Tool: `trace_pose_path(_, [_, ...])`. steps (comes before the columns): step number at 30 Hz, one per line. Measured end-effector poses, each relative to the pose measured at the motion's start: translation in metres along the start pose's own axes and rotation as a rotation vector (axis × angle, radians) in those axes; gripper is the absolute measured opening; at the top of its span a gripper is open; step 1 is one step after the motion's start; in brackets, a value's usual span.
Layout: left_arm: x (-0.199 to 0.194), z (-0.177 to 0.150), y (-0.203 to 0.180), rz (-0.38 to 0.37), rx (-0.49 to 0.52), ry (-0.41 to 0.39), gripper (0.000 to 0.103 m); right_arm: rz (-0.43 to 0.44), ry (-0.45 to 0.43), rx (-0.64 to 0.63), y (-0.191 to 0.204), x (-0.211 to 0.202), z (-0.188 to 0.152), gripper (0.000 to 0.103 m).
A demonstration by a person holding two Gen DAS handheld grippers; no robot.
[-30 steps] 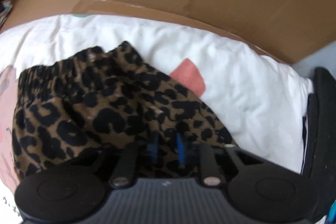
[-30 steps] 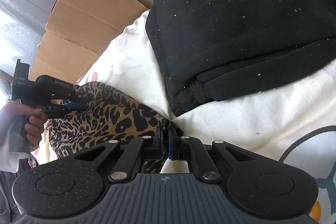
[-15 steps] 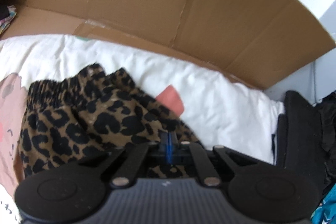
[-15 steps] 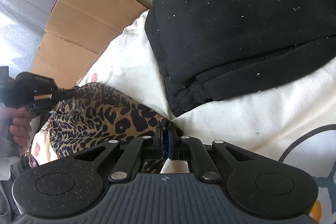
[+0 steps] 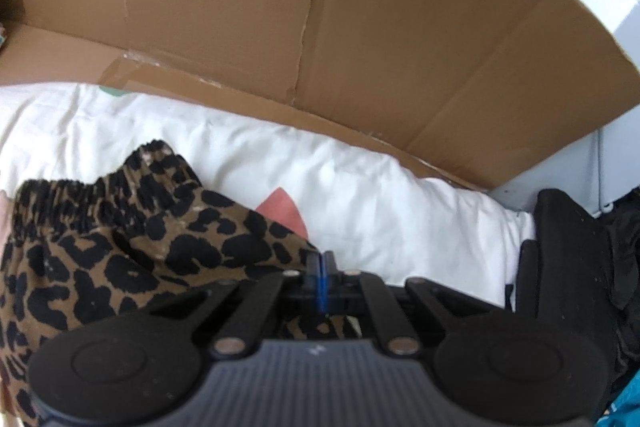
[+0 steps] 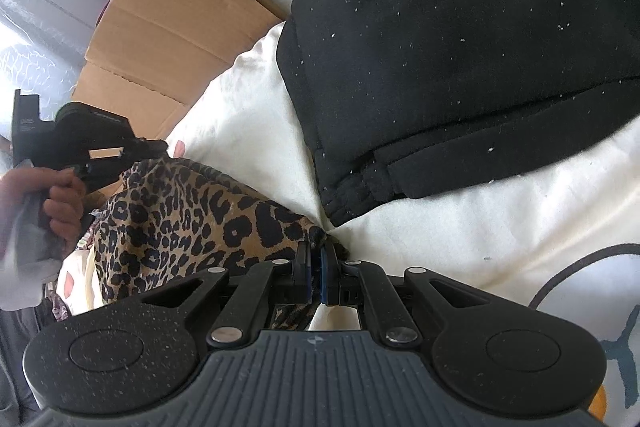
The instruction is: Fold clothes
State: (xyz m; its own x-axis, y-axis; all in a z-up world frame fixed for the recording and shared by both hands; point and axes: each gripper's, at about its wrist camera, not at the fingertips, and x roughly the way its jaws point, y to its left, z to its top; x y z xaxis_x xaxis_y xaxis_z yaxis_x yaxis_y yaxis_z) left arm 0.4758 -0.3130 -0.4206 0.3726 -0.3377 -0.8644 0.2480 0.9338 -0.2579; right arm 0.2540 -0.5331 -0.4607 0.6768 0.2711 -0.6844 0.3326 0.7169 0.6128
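Garment: We have a leopard-print garment [image 5: 132, 247] with a gathered elastic waistband [image 5: 80, 195], likely shorts or a skirt, lying bunched on the white printed bed cover [image 5: 380, 195].
Where it lies: It sits just in front of the flattened cardboard box [image 5: 320, 27], with the waistband end nearest the cardboard.
Left gripper: Our left gripper [image 5: 320, 263] has its jaws pressed together on a pinch of the leopard fabric, on the side of the garment away from the waistband; cloth shows beneath the pads.
Right gripper: Our right gripper [image 6: 316, 259] is likewise clamped on a corner of the same garment [image 6: 192, 211], the cloth drawn into a small peak between its pads.
Across the cloth: From the right wrist view the left gripper [image 6: 100, 155] and the hand [image 6: 60, 203] holding it appear at the far edge of the garment, nearer the cardboard box [image 6: 160, 39].
How it will handle: We judge it thin, light and limp; it will sag and crease wherever unsupported, and the woven print looks slick enough to slide from a shallow pinch.
Where to hold: We judge the hems and the thicker elastic band the surest holds, with two corners pulled taut before folding.
Neighbours: A folded black fleece garment [image 6: 460, 67] rests on the cover beyond the right gripper, close beside the leopard corner but apart from it.
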Motion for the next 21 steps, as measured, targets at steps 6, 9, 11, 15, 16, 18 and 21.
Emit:
trace_pose_path(6, [0.013, -0.005, -0.003, 0.005, 0.012, 0.012, 0.002, -0.008, -0.003, 0.009, 0.0, -0.005, 0.001, 0.002])
trace_pose_path(9, [0.015, -0.007, 0.0, -0.028, 0.012, 0.033, 0.015, -0.011, 0.006, 0.016, -0.001, -0.007, 0.001, 0.003])
trace_pose_path(11, [0.008, -0.004, 0.002, -0.046, 0.023, 0.027, 0.021, -0.014, 0.008, 0.016, 0.0, -0.009, 0.003, 0.003])
trace_pose_path(15, [-0.022, 0.009, 0.013, -0.054, 0.055, -0.016, 0.041, -0.018, -0.001, -0.011, 0.003, -0.015, 0.005, 0.005])
trace_pose_path(16, [-0.03, 0.013, 0.017, -0.053, 0.061, -0.028, 0.044, -0.02, -0.006, -0.022, 0.004, -0.017, 0.006, 0.005])
trace_pose_path(18, [-0.042, 0.02, 0.024, -0.028, 0.09, -0.051, 0.047, -0.026, -0.019, -0.043, 0.006, -0.02, 0.007, 0.006])
trace_pose_path(21, [-0.054, 0.027, 0.034, 0.033, 0.143, -0.077, 0.055, -0.023, -0.029, -0.062, 0.007, -0.025, 0.009, 0.006])
